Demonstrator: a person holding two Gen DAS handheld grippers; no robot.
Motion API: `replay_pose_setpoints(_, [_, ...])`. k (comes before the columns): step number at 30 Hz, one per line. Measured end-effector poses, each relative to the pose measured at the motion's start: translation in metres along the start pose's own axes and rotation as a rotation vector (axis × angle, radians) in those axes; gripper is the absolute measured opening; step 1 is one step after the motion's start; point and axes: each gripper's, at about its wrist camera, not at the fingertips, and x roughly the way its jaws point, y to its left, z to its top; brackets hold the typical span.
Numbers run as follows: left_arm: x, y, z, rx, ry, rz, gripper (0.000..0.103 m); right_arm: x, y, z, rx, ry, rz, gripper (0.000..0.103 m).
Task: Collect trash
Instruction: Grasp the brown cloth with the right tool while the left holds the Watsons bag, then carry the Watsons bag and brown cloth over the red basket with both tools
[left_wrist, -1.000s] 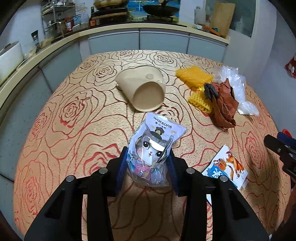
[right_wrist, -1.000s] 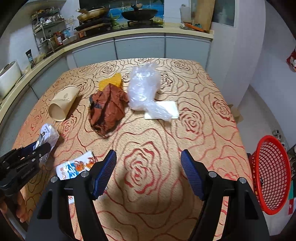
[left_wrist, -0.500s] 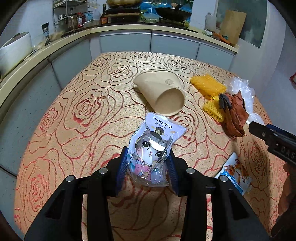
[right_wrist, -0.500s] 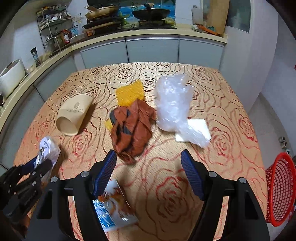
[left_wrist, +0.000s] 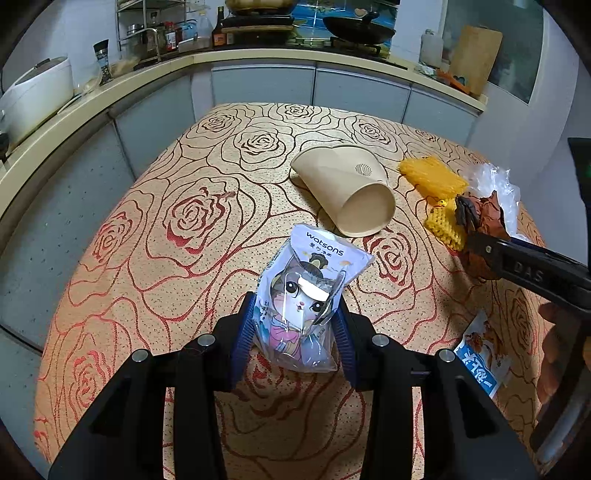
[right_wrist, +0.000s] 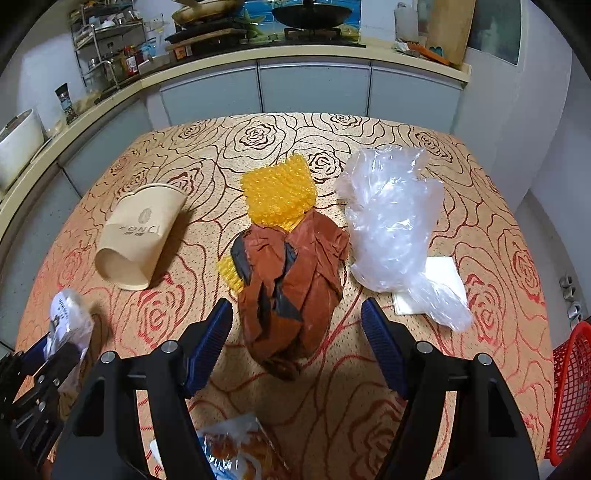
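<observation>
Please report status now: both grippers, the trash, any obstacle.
Left gripper shut on Watsons packet. Right gripper open, fingers either side of brown wrapper, not closed. Yellow bubble wrap partly under that wrapper; red basket at right.

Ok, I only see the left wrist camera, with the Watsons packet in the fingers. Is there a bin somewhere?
Observer: Yes, a red mesh basket sits beyond the right edge of the table.
Kid: What's the other gripper doing?
Observer: The right gripper is open, the crumpled brown wrapper showing between its fingers.
Kid: Anything under the clear bag?
Observer: A flat white paper lies partly under the clear plastic bag.
</observation>
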Motion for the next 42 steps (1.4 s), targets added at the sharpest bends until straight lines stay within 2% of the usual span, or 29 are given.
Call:
replay_pose_setpoints(6, [0.001, -0.001, 0.0, 0.007, 0.002, -0.001, 0.04, 0.008, -0.004, 0.002, 0.004, 0.009, -0.007, 0.067])
replay_pose_setpoints(8, [0.001, -0.001, 0.0, 0.008, 0.002, -0.002, 0.04, 0.01, -0.005, 0.001, 0.001, 0.021, 0.004, 0.053])
replay_pose_setpoints(10, [0.001, -0.001, 0.0, 0.008, 0.002, -0.001, 0.04, 0.013, -0.006, -0.001, 0.001, 0.037, 0.017, 0.046])
replay_pose_setpoints(25, [0.003, -0.013, -0.001, 0.02, -0.001, -0.019, 0.04, -0.009, -0.022, -0.017, -0.007, 0.02, 0.011, 0.042])
replay_pose_setpoints(42, [-0.034, -0.048, -0.017, 0.07, -0.044, -0.038, 0.04, -0.071, -0.055, -0.053, 0.014, -0.034, 0.023, 0.042])
